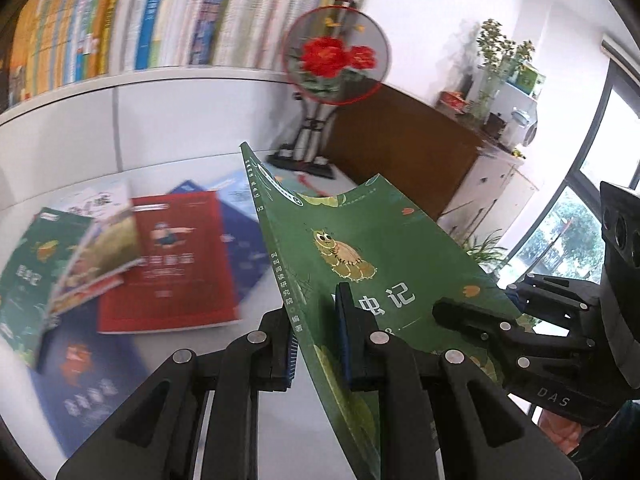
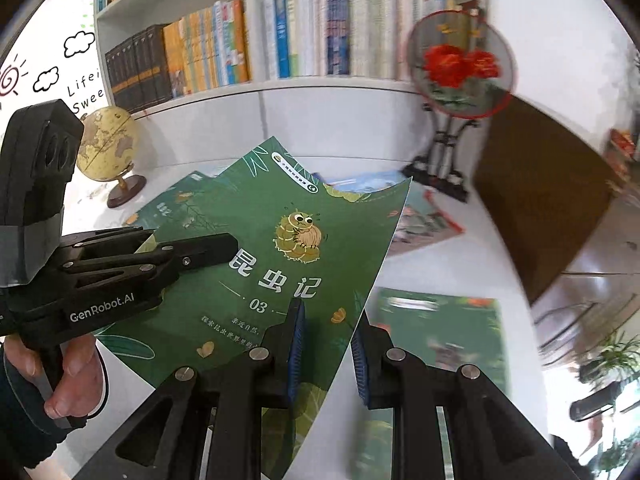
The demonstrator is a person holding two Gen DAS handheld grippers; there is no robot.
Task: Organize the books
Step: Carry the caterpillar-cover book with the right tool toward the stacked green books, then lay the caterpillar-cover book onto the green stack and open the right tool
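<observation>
A: Item, green book point(image 1: 360, 248): status?

B: I have it off the desk point(image 1: 168, 160), left gripper point(image 1: 316, 336) clamped at the spine edge, right gripper point(image 2: 326, 344) clamped on the opposite edge. Two holds keep the thin cover from flopping.

A: Destination?

B: Likely the bookshelf point(image 2: 256, 88) behind.

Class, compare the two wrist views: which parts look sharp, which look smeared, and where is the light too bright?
Left wrist view: the held green book is sharp, the table books smeared, the window overbright. Right wrist view: book sharp, round fan and right side streaked.
</observation>
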